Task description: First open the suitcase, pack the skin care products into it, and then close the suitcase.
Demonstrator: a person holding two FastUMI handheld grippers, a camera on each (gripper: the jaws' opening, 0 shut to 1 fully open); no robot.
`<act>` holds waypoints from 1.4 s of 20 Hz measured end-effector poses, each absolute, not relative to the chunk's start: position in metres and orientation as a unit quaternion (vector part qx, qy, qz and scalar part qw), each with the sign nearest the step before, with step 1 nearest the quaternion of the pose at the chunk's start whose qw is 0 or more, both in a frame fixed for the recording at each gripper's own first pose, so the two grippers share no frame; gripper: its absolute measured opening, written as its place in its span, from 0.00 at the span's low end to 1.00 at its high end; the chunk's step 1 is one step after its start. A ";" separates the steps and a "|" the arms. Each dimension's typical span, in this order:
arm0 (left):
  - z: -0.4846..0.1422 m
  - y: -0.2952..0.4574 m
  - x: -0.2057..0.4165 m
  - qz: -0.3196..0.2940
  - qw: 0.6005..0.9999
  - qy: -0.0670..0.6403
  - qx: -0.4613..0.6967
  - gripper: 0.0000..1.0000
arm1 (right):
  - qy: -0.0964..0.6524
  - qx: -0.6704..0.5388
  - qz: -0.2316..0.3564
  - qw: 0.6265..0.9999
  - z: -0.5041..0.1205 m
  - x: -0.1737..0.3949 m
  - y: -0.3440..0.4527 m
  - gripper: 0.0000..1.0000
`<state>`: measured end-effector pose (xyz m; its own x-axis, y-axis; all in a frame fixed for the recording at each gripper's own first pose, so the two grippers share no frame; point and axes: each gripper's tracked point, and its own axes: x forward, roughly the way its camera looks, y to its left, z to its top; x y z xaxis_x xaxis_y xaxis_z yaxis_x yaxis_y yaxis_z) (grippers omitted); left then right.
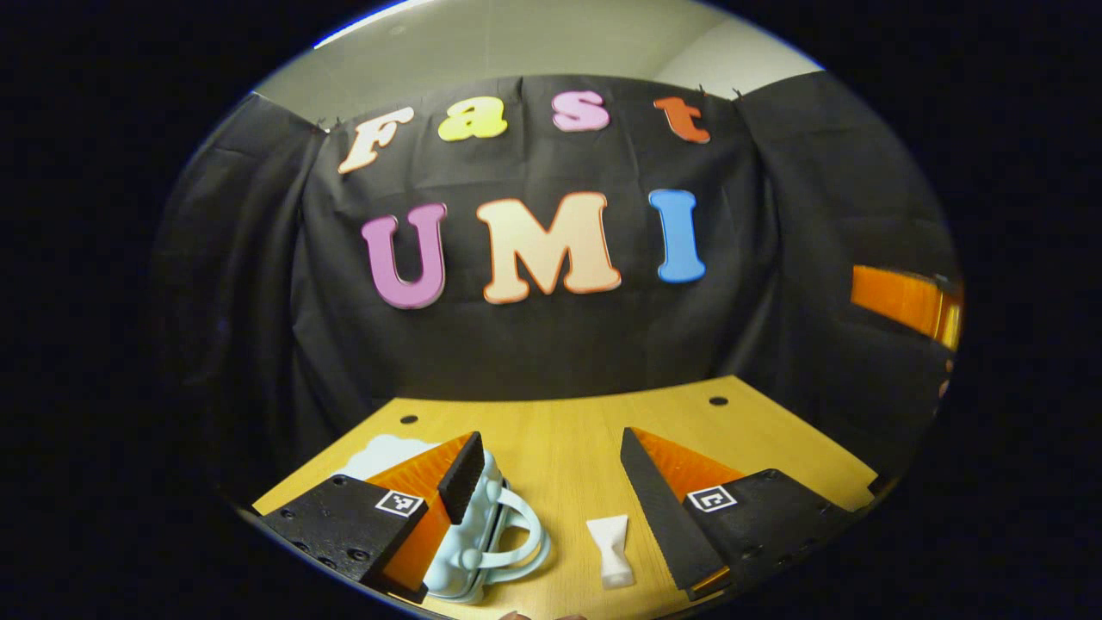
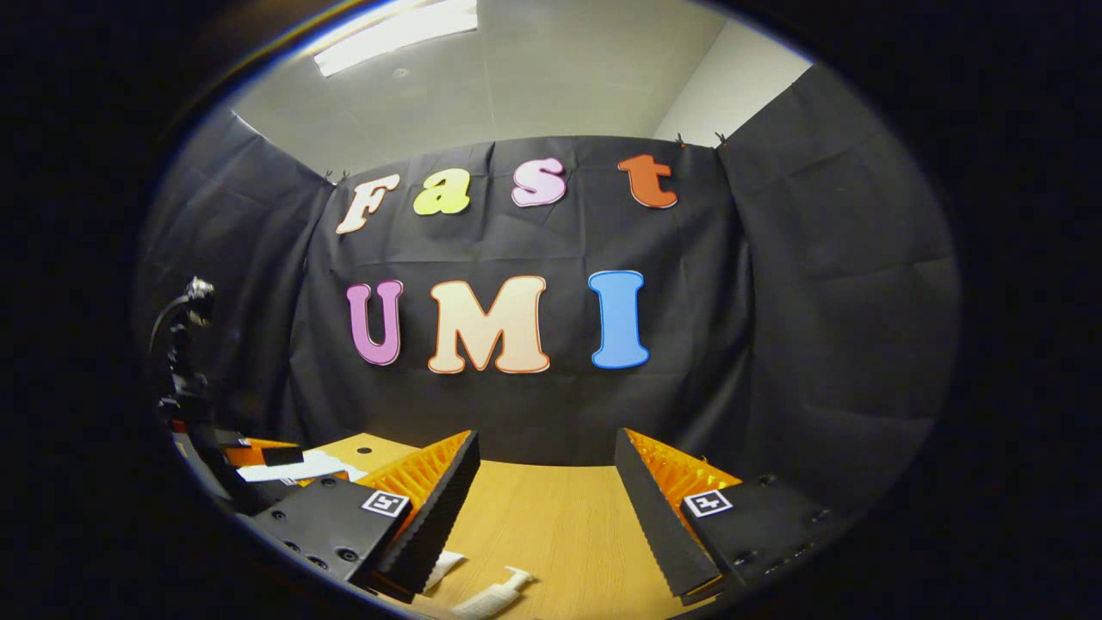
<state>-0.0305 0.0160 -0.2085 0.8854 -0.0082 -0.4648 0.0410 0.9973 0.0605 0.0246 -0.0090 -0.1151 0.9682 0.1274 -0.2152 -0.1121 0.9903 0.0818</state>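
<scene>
**Suitcase not yet opened**

In the left gripper view I am holding my left claw (image 1: 551, 482) spread wide over the table (image 1: 560, 430), pinching nothing. The small pale-blue suitcase (image 1: 482, 538) is lying shut on the near left, partly behind my left finger; a white tube (image 1: 613, 551) is lying just right of it.

In the right gripper view my right claw (image 2: 547, 508) is also gaping, empty, above a white pump bottle (image 2: 499, 594). I judge opening comes first: I need a finger at the lid's edge.
</scene>
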 end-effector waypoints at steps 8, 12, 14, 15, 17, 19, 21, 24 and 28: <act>-0.330 0.030 -0.035 -0.022 0.923 0.382 0.035 0.96 | 0.165 -0.022 0.006 0.986 -0.154 0.027 -0.020 1.00; -0.367 0.032 -0.041 -0.020 0.897 0.440 0.034 0.93 | 0.186 -0.035 -0.001 0.982 -0.168 0.025 -0.022 1.00; -0.387 0.038 -0.044 -0.002 0.880 0.474 0.030 0.69 | 0.187 -0.044 -0.002 0.981 -0.169 0.025 -0.024 1.00; -0.390 0.043 -0.042 0.005 0.876 0.480 0.033 0.68 | 0.187 -0.049 -0.002 0.981 -0.170 0.026 -0.024 1.00; -0.394 0.049 -0.042 0.017 0.870 0.491 0.038 0.53 | 0.187 -0.054 0.000 0.981 -0.170 0.027 -0.026 1.00; -0.397 0.053 -0.043 0.019 0.864 0.501 0.038 0.31 | 0.183 -0.059 -0.001 0.981 -0.169 0.027 -0.027 1.00; -0.397 0.049 -0.043 0.006 0.859 0.511 0.023 0.15 | 0.181 -0.060 0.000 0.982 -0.169 0.027 -0.027 1.00; -0.390 0.045 -0.042 -0.006 0.856 0.517 0.003 0.02 | 0.179 -0.057 0.003 0.982 -0.173 0.027 -0.027 1.00; -0.362 0.045 -0.032 -0.018 0.864 0.504 0.011 0.00 | 0.174 -0.041 0.006 0.984 -0.175 0.030 -0.024 1.00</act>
<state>-0.0324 0.0449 -0.3619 0.4916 -0.0191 -0.8706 0.0421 0.9991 0.0018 0.0299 -0.0243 -0.1754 0.9396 -0.0023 -0.3423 -0.0259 0.9966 -0.0776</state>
